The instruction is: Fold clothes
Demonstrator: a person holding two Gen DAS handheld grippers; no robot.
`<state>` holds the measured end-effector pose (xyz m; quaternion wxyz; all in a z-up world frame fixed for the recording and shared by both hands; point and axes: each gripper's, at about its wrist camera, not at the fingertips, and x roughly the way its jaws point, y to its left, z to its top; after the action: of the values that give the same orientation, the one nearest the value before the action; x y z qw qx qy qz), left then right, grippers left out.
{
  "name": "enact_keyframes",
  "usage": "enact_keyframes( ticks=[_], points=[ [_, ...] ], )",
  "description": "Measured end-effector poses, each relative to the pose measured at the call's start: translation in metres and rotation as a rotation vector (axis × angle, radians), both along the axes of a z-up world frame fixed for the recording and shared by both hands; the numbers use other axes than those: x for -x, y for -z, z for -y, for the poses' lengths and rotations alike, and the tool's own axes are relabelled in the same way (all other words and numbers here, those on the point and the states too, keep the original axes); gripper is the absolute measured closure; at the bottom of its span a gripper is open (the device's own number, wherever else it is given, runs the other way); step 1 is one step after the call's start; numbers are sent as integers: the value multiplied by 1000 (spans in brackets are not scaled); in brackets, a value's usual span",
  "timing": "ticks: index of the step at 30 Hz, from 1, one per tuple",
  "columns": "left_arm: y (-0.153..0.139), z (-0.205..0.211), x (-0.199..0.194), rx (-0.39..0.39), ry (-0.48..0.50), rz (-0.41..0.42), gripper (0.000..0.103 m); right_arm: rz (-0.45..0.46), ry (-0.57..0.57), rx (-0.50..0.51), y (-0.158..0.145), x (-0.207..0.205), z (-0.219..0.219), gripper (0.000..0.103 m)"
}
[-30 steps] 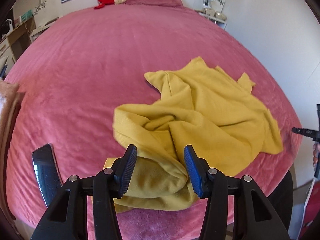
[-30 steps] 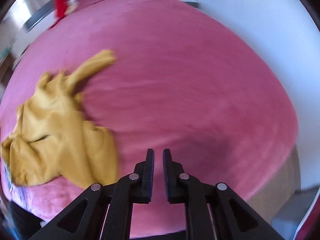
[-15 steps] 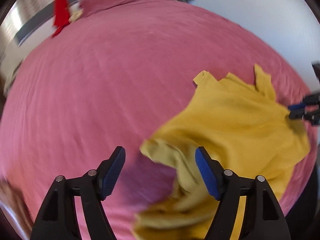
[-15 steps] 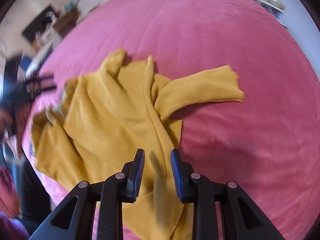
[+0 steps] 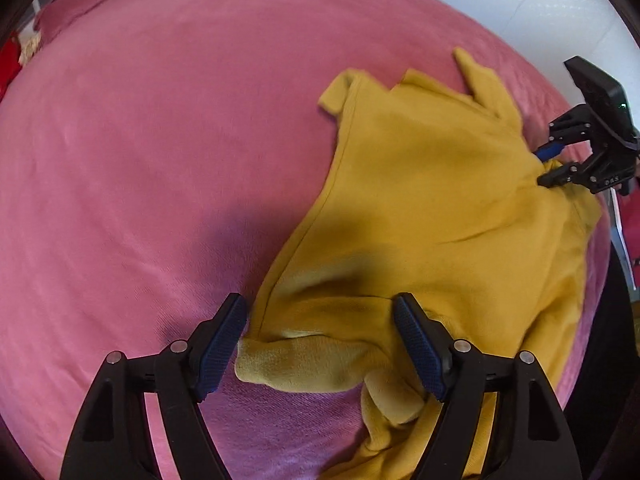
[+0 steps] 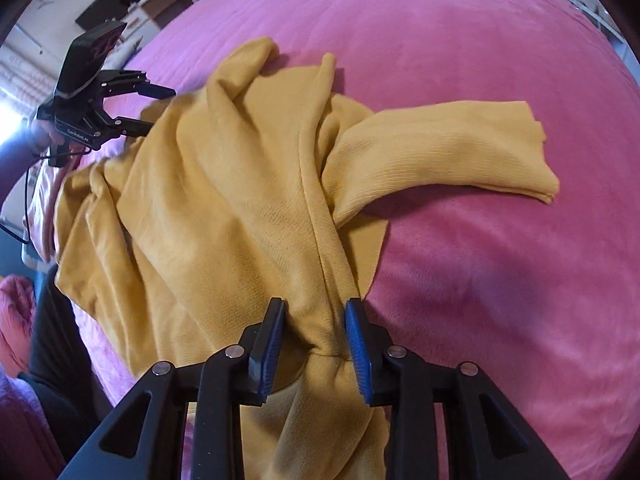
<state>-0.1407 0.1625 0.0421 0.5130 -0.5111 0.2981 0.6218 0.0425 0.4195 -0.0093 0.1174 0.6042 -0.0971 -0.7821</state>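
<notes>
While the right gripper [image 6: 314,334] pinches bunched fabric of the yellow sweater [image 6: 224,200] at lower centre, the left gripper [image 5: 320,344] gapes wide, so pulling could twist it further.

Black tongs [image 6: 314,338], seemingly blue-padded

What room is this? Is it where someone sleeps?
Probably a bedroom. A big bed with a pink blanket fills the view, a yellow top lies on it, and a desk stands by the wall.
</notes>
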Motion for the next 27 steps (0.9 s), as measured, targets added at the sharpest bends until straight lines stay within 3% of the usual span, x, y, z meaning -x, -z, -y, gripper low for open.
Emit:
enact_keyframes(
  ticks=[3, 6, 8, 9, 10, 12, 15, 21, 25, 26, 27],
  points=[
    [0, 3, 4, -24, -47, 33, 25, 12, -7, -9, 9, 13, 7, 68],
    [0, 3, -2, -26, -57, 3, 26, 27, -19, -19, 10, 18, 9, 66],
    [-3, 1, -9, -32, -55, -15, 49, 43, 31, -7, 11, 19, 6, 67],
    [-5, 0, -13, -33, -58, -23, 57, 50, 61, 1, 11, 20, 4, 72],
    [-7, 0, -17, -31, -65, -39, 80, 43, 82, -7, 9, 18, 4, 83],
    [-12, -1, -29, -24, -62, -87, 85, 17, 115, -35, 5, 14, 7, 94],
    [-26, 1, -51, -37, -47, -179, 87, -57, 151, -101, -14, 0, 18, 96],
    [-109, 37, -64, -278, -191, -235, 88, -304, 244, -271, -86, -33, 37, 98],
    [-181, 75, -74, -455, -292, -298, 89, -473, 302, -385, -139, -54, 49, 98],
    [-200, 84, -76, -500, -312, -322, 99, -520, 313, -402, -160, -58, 48, 98],
    [-219, 92, -83, -549, -336, -349, 99, -566, 324, -412, -182, -62, 47, 98]
  ],
)
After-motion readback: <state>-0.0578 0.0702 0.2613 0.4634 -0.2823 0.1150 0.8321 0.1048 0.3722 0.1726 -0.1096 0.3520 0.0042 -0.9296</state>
